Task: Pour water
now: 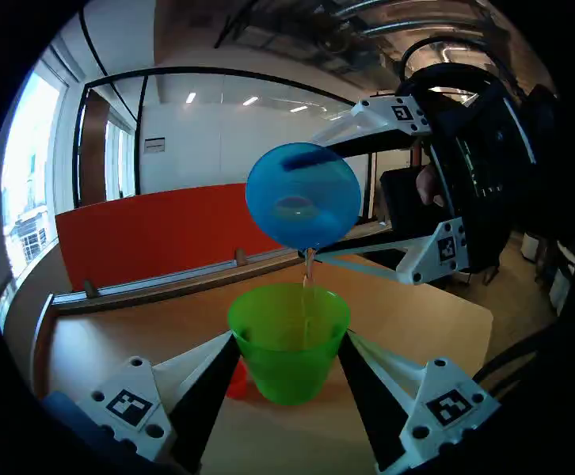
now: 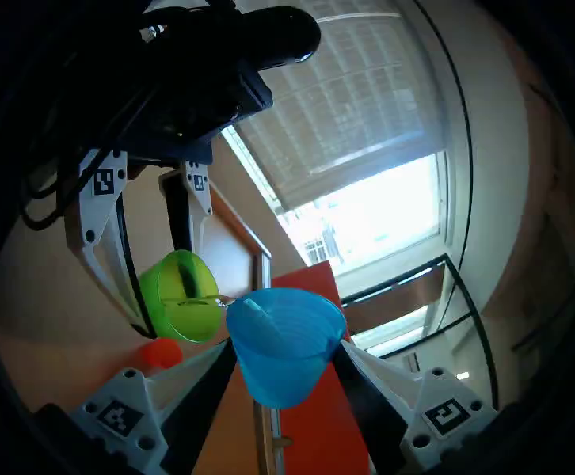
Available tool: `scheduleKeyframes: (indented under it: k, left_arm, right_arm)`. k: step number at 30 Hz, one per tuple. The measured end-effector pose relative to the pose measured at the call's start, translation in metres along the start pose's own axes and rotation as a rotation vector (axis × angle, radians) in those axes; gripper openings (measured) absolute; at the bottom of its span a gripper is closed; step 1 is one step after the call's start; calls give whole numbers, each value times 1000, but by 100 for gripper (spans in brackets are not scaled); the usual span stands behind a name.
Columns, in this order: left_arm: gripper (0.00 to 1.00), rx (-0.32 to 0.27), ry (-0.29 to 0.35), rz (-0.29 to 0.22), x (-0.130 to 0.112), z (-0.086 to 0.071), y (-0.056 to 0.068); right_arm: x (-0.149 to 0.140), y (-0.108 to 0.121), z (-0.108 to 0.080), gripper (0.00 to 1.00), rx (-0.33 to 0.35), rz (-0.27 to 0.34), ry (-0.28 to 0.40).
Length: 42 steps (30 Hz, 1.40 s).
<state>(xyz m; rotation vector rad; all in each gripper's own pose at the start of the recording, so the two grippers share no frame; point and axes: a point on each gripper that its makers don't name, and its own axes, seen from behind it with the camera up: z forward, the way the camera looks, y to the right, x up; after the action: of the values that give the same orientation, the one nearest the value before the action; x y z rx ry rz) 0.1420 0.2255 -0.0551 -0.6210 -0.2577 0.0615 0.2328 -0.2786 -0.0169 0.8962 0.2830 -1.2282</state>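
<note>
A green cup (image 1: 290, 344) stands upright between the fingers of my left gripper (image 1: 287, 360), which is shut on it above the wooden table (image 1: 414, 317). Over it, a blue cup (image 1: 303, 194) is tipped on its side with its mouth toward the camera, held by my right gripper (image 1: 371, 186). A thin stream of water (image 1: 308, 265) runs from the blue cup's rim into the green cup. In the right gripper view, the blue cup (image 2: 286, 340) sits clamped in my right gripper (image 2: 286, 360), with its rim touching the green cup (image 2: 180, 297) held by the left gripper (image 2: 165, 261).
A small orange object (image 1: 238, 380) lies on the table just left of the green cup, also visible as an orange object (image 2: 161, 352). An orange partition (image 1: 153, 233) runs behind the table's far edge. A hand (image 1: 428, 184) holds the right gripper.
</note>
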Motion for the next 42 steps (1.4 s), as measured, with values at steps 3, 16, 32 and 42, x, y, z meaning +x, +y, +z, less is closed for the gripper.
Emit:
scheduleKeyframes:
  k: [3, 16, 32, 42]
  left_arm:
    - [83, 0, -1, 0, 0, 0, 0]
    - [83, -4, -3, 4, 0, 1, 2]
    - [83, -4, -10, 4, -2, 3, 0]
    - [83, -5, -10, 6, -3, 3, -1]
  right_arm:
    - [0, -1, 0, 87, 2, -10, -1]
    - [1, 0, 1, 87, -3, -44, -9]
    - [2, -1, 0, 87, -7, -71, -10]
    - [3, 1, 0, 87, -10, -91, -12]
